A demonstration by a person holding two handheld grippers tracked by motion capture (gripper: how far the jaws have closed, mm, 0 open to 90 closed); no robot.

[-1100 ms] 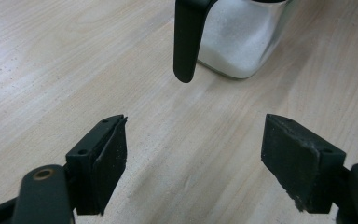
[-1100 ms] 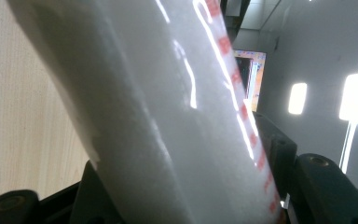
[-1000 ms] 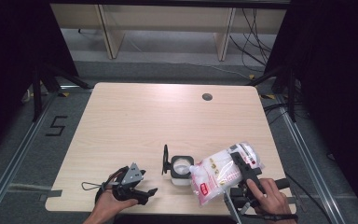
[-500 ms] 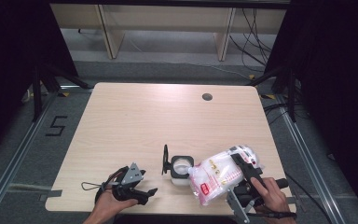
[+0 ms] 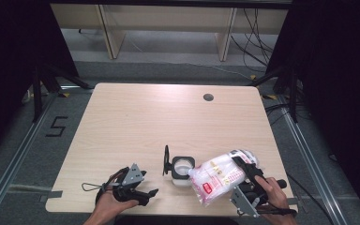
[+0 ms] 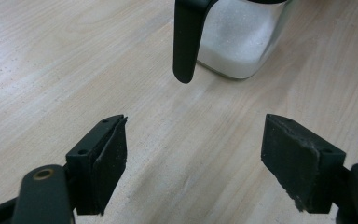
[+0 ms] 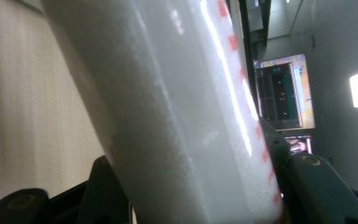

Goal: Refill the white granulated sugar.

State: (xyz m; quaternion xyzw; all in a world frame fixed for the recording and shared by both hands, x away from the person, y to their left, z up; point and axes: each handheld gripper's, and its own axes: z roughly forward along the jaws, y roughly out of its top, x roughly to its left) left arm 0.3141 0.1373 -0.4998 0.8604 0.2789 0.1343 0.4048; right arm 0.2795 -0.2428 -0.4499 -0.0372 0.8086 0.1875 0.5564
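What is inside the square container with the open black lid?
The container holds white granules, piled against its clear wall. The bag in the right gripper hides its right edge from above.

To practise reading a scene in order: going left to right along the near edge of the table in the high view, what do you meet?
Left tool → open lid → glass jar → white bag → right tool.

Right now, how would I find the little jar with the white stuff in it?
Look at the near edge of the wooden table, between the person's two hands. There stands a small square clear jar, black-rimmed, its black lid flipped open to the left. Unlike the tilted plastic bag beside it, it stands upright on the table.
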